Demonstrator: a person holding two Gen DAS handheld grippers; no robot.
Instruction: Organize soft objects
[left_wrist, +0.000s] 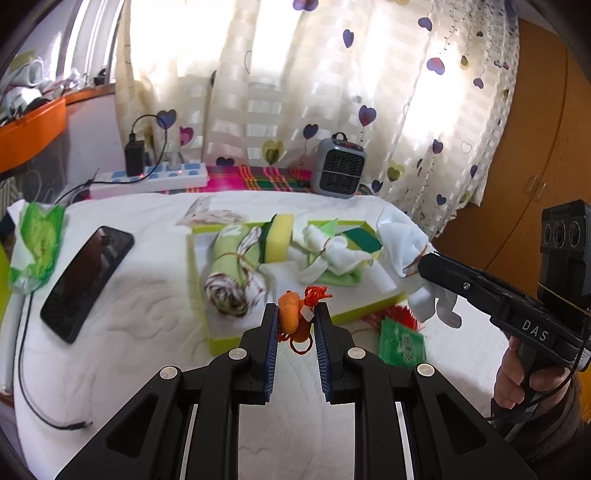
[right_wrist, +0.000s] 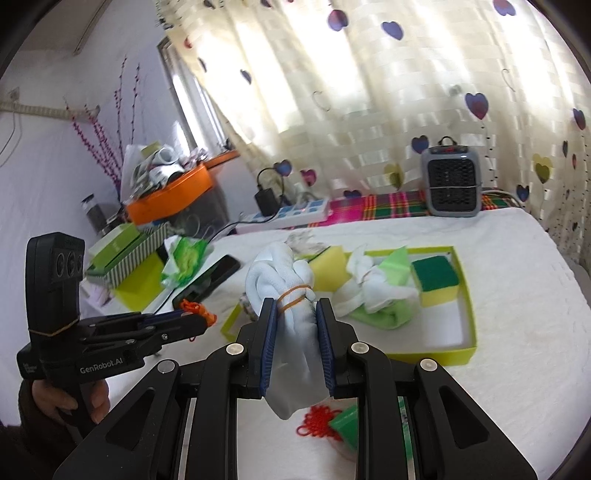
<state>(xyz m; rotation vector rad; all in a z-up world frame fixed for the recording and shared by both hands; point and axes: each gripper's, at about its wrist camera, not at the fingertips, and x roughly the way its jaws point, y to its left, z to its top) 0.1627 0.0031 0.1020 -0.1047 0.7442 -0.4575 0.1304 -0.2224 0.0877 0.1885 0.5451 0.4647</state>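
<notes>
My left gripper is shut on a small orange plush toy with an orange string, held above the near edge of the yellow-green tray. My right gripper is shut on a white cloth bundle tied with a rubber band, held above the tray's left part. In the tray lie a rolled green towel, a yellow-green sponge, a knotted white and green cloth and a second sponge.
A black phone and a green tissue pack lie left on the white bedspread. A green packet with a red knot tassel lies near the tray. A grey heater and a power strip stand at the back.
</notes>
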